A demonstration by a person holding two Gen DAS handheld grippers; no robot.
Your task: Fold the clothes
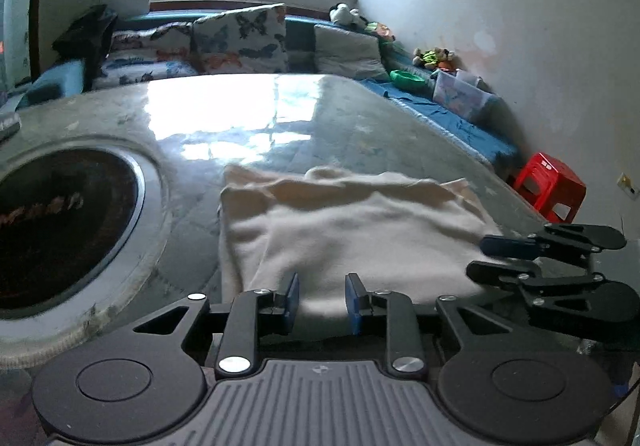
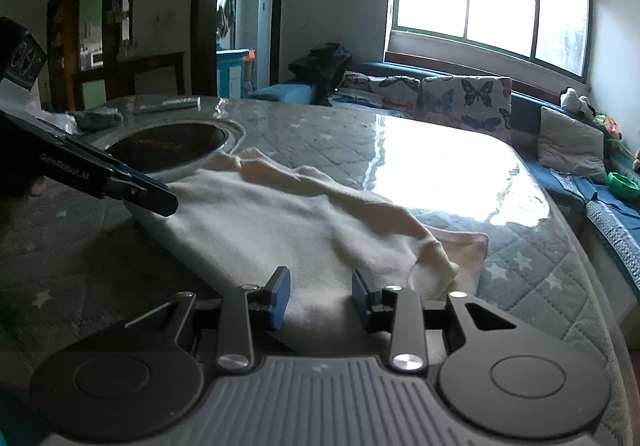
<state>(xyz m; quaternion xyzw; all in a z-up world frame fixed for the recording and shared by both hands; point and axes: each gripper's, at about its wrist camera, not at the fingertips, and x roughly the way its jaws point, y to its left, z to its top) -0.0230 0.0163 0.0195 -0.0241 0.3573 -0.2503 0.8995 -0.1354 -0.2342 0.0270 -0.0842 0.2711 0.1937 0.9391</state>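
Note:
A cream garment (image 1: 360,230) lies folded in a rough rectangle on the glass-topped table (image 1: 240,118), its far edge rumpled. My left gripper (image 1: 323,296) is open at the garment's near edge, with cloth showing between its blue pads. My right gripper (image 1: 490,258) is at the garment's right edge, its fingers a little apart. In the right wrist view the garment (image 2: 260,222) spreads ahead with a loose flap at its right. There my right gripper (image 2: 320,296) stands open over the near hem, and the left gripper (image 2: 160,198) touches the left edge.
A round dark inset (image 1: 60,222) sits in the table left of the garment. A red stool (image 1: 548,186) stands beyond the table's right edge. A blue bench with butterfly cushions (image 1: 240,42) and a green bowl (image 1: 406,78) runs along the wall.

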